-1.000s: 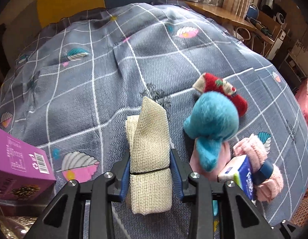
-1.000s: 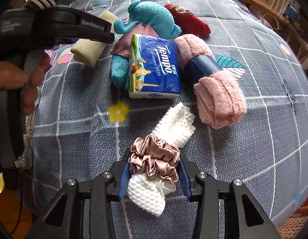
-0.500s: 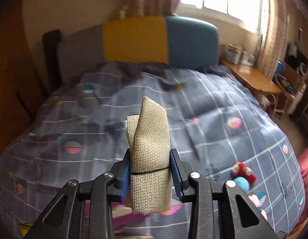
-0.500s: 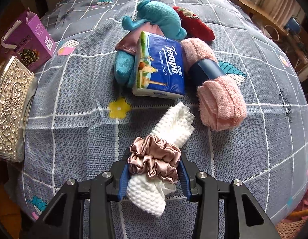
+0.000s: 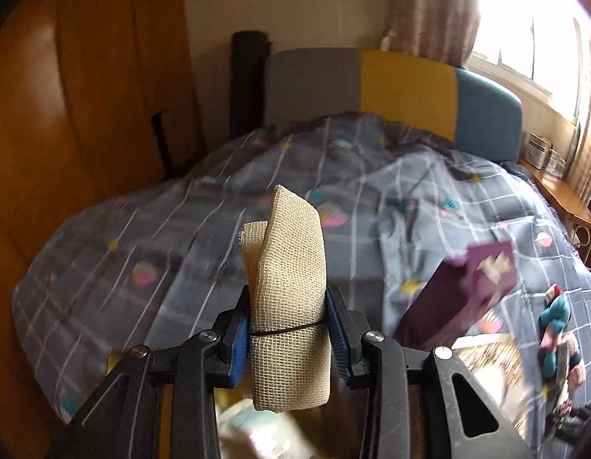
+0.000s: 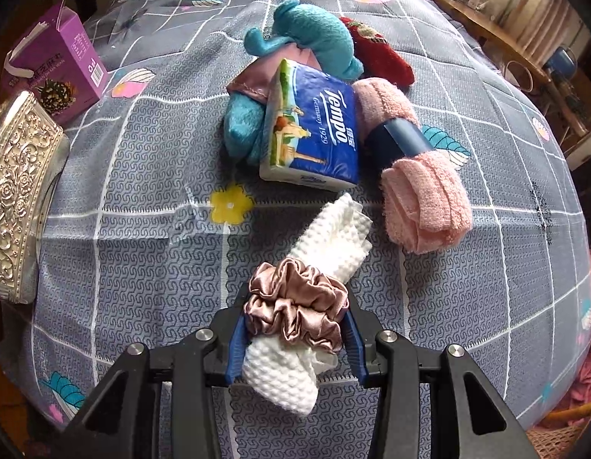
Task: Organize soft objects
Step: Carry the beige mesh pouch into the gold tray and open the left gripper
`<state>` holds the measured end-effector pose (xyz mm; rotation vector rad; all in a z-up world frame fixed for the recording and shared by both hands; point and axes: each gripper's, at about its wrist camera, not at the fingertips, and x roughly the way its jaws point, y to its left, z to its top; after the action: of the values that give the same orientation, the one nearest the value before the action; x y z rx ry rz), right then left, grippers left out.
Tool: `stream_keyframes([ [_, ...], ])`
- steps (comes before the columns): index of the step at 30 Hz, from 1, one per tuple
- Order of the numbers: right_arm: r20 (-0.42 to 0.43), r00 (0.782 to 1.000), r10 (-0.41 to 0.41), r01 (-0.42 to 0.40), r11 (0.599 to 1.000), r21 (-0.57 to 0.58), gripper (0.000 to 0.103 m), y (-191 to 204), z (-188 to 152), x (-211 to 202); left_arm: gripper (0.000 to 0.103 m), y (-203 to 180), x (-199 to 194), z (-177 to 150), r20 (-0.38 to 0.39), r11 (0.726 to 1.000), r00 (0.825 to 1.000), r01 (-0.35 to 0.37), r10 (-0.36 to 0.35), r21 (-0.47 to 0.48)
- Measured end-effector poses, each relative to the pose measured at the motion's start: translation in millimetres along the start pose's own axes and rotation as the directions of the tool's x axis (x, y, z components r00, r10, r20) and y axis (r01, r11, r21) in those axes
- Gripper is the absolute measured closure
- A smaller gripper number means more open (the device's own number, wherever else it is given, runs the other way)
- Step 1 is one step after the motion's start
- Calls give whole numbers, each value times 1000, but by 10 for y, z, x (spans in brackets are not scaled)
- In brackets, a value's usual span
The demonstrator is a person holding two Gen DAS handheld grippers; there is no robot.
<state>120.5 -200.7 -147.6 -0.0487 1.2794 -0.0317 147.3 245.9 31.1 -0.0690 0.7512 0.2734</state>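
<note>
Left wrist camera rides high, facing along the bed (image 5: pixel 372 199) toward the headboard (image 5: pixel 406 93) at twelve o'clock, the window at two. Right wrist camera hovers close, staring steeply down at the bedspread (image 6: pixel 142 229). Both views share the purple box (image 5: pixel 464 294) (image 6: pixel 54 72), at four o'clock and ten o'clock respectively.

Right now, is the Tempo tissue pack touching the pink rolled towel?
Touching. In the right wrist view, the tissue pack has its right edge pressed against the pink rolled towel near the towel's dark blue band, with no bedspread visible between them there.
</note>
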Motion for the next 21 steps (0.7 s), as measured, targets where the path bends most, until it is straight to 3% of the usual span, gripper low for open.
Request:
stream_keyframes([
  [5, 10, 1000, -14, 14, 1000, -6, 59, 52, -32, -19, 67, 525, -3, -670, -68, 997, 997, -27, 23, -67],
  [11, 19, 999, -35, 35, 999, -12, 59, 140, -83, -23, 67, 985, -71, -1213, -105, 986, 991, -92, 77, -142],
  [21, 22, 999, -29, 29, 1000, 5, 58, 123, -100, -37, 64, 1028, -127, -1718, -150, 985, 982, -133, 116, -107],
])
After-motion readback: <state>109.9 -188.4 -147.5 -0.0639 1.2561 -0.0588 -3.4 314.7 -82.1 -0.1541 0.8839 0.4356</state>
